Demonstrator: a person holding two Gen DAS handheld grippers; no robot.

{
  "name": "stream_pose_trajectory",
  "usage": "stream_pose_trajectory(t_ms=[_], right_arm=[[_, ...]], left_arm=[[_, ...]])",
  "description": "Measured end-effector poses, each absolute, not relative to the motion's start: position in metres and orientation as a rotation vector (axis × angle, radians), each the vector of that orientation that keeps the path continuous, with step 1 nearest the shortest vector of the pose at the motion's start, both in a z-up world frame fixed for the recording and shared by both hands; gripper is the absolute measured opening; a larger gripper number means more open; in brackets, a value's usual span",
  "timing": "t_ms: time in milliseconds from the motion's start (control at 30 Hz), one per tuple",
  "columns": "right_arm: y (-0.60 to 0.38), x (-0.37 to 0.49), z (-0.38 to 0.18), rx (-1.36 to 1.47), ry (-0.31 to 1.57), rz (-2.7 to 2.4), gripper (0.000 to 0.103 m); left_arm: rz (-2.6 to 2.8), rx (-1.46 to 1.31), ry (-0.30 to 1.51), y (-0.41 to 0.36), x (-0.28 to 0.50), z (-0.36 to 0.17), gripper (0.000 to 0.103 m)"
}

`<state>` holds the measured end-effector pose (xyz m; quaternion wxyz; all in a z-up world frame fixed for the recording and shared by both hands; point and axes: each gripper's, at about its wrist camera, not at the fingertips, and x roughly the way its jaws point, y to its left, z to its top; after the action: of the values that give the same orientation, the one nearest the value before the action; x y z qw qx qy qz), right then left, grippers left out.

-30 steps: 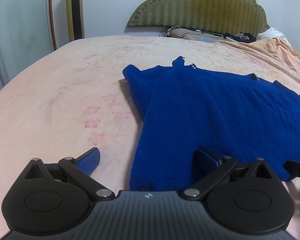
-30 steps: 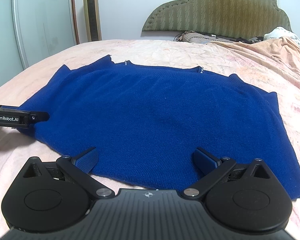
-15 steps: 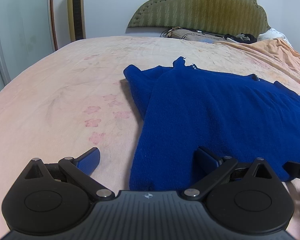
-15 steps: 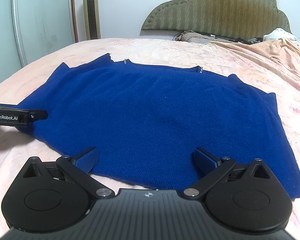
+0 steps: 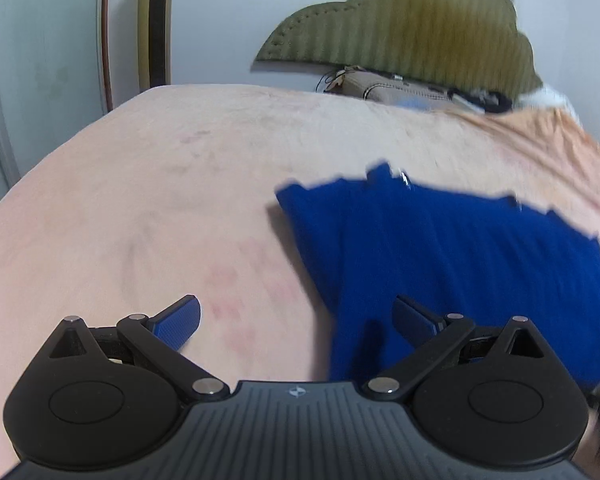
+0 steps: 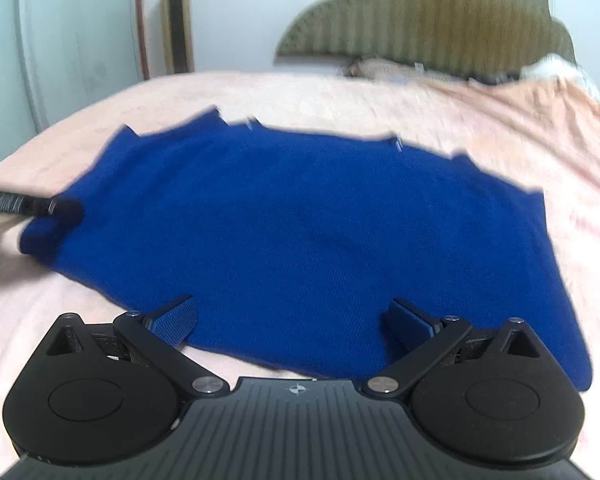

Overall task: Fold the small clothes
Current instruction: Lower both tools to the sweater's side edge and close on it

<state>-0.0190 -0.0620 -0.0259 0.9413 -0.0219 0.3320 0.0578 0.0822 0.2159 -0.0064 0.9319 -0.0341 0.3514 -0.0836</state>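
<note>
Left gripper (image 5: pixel 296 316) is hovering over the bed (image 5: pixel 148 184) with jaws spread wide, gripping nothing; one finger over bare sheet, the other over the left edge of the blue sweater (image 5: pixel 452 256). Sweater is lying flat across the bed, neckline toward the headboard (image 6: pixel 424 16), left sleeve apparently tucked in. Right gripper (image 6: pixel 294 316) is sitting at the near hem, jaws released too, holding nothing. Folding is looking barely started: body folds are all left.
</note>
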Motion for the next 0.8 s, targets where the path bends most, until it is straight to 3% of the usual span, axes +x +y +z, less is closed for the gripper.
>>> stream_pose_trajectory(t_ms=[367, 567, 733, 800], right_arm=[[0.075, -0.037, -0.038, -0.651, 0.503, 0.253, 0.102], [0.108, -0.02, -0.045, -0.772, 0.414, 0.197, 0.102], [0.124, 0.007, -0.048, -0.772, 0.395, 0.205, 0.09], [0.13, 0.015, -0.05, -0.79, 0.39, 0.202, 0.075]], left_arm=[[-0.448, -0.355, 0.958, 0.238, 0.185, -0.018, 0.103], [-0.534, -0.393, 1.005, 0.212, 0.219, -0.035, 0.103], [-0.538, -0.4, 0.996, 0.182, 0.247, -0.037, 0.102], [-0.512, -0.379, 0.993, 0.171, 0.256, -0.036, 0.095]])
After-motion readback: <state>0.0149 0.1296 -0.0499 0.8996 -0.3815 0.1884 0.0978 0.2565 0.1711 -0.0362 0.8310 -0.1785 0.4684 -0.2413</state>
